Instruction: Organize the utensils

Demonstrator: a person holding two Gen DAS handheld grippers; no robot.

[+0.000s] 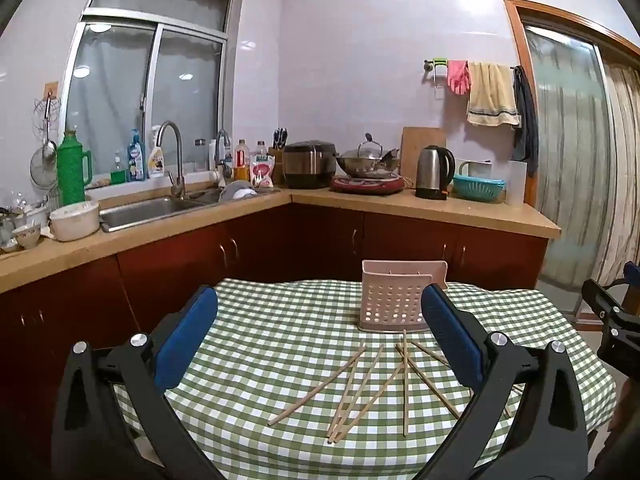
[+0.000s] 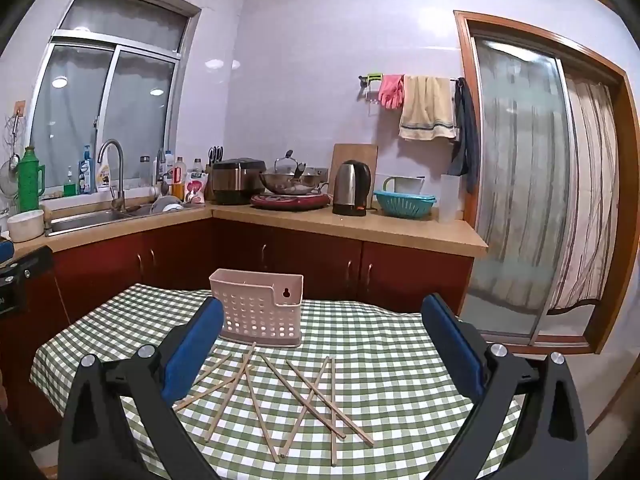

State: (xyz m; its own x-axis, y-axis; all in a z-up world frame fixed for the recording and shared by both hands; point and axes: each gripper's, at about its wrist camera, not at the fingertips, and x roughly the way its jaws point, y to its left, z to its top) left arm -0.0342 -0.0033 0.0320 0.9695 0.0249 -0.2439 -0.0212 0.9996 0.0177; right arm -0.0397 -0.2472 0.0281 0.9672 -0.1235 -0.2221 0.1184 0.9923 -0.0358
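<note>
Several wooden chopsticks (image 1: 362, 388) lie scattered and crossed on the green checked tablecloth (image 1: 264, 344), seen too in the right wrist view as chopsticks (image 2: 280, 396) on the tablecloth (image 2: 384, 360). Behind them stands a pale pink perforated utensil holder (image 1: 394, 300), upright and seemingly empty; the holder (image 2: 260, 308) shows in the right wrist view too. My left gripper (image 1: 320, 304) hovers open above the near side of the table, nothing between its blue pads. My right gripper (image 2: 322, 314) is likewise open and empty. Part of the right gripper shows at the right edge of the left wrist view.
Behind the table runs an L-shaped kitchen counter (image 1: 420, 204) with red cabinets, a sink (image 1: 148, 208), a rice cooker (image 1: 310, 164), a wok (image 1: 368, 162), a kettle (image 1: 434, 172) and a teal basket (image 1: 478, 188). A sliding door (image 2: 532, 184) with a curtain stands at right.
</note>
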